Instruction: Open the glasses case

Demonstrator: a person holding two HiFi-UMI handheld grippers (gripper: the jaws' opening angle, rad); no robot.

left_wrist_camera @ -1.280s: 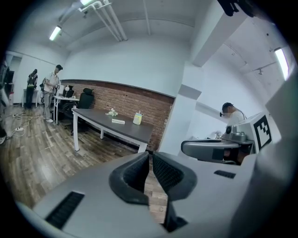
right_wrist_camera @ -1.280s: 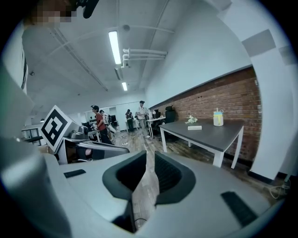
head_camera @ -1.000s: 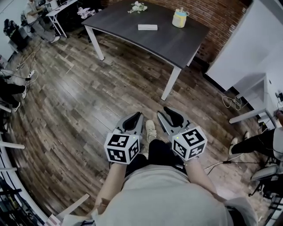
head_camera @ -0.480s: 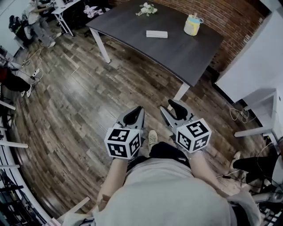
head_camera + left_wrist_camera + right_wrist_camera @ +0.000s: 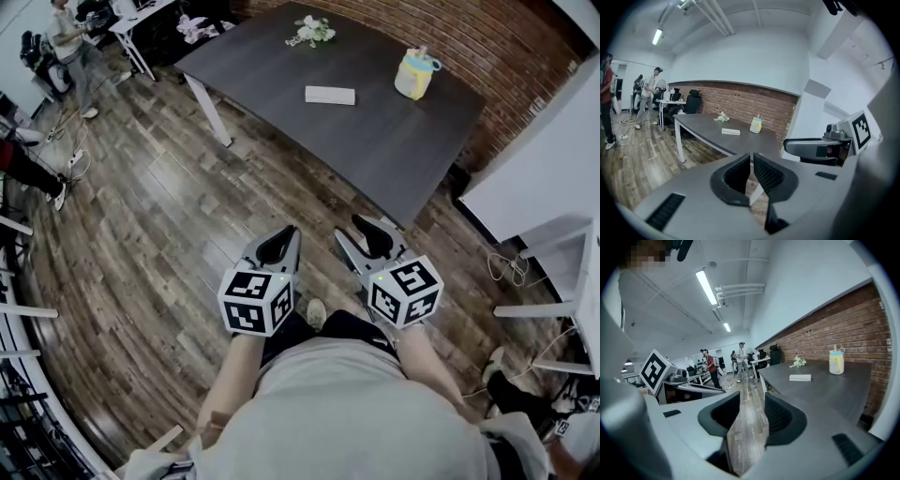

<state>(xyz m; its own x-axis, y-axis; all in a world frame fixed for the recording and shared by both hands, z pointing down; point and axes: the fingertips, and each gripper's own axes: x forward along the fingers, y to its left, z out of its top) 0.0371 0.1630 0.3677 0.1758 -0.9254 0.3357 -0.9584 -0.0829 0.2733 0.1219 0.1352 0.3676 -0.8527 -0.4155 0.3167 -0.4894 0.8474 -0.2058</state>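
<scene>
The left gripper (image 5: 284,234) sits low in front of the person, its jaws drawn to a thin slit with nothing in them. The right gripper (image 5: 356,228), just beside it, has its jaws well apart and empty, so only floorboards show through the gap. Both point toward the dark table (image 5: 272,84), whose near edge runs on a slant ahead of them, with its near corner just beside the right gripper's tips. Left of the table's white leg (image 5: 208,109) the wooden floor (image 5: 159,216) lies open. A brick wall (image 5: 469,37) backs the table, and a white partition (image 5: 544,159) closes in on the right. The glasses case (image 5: 330,95) — flat, white, lid shut — lies mid-table, well apart from both grippers. Beyond it stands a yellow cup (image 5: 416,74) with a pale blue lid, its contents hidden, and a small bunch of flowers (image 5: 312,31) lies near the far edge.
</scene>
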